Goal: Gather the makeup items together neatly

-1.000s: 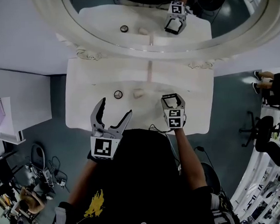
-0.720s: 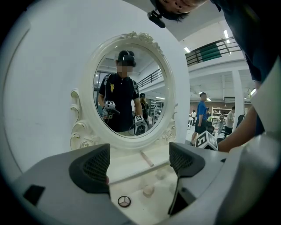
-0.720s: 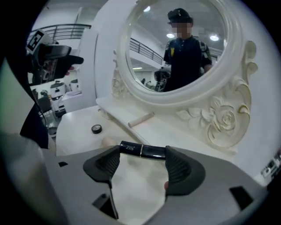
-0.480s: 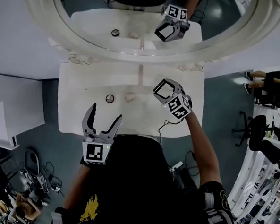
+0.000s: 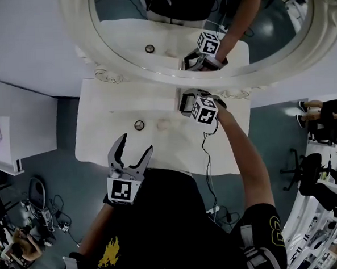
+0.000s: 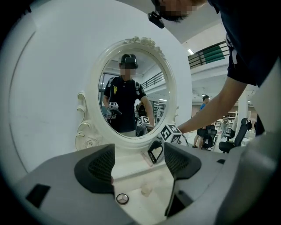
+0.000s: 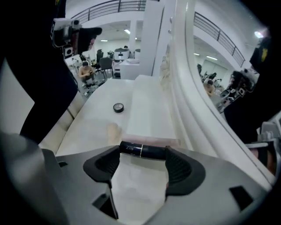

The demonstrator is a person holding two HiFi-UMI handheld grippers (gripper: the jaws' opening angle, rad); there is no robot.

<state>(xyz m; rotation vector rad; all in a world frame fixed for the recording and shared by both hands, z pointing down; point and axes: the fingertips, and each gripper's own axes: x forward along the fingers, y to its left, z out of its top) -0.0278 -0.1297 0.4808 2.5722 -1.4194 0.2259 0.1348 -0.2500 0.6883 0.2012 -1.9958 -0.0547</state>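
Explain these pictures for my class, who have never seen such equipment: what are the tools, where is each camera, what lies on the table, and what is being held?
There is no robot here. A person holds a two-jawed claw in each hand. One camera sits on the person's head and looks down. One more rides on each claw and looks along its jaws. The person stands at a white dressing table with an oval mirror. On the table lie a small round item and a pale lump. The right claw grips a dark tube end to end between its jaws, near the foot of the mirror. The left claw is open with nothing between its jaws, which have just been closing a little.
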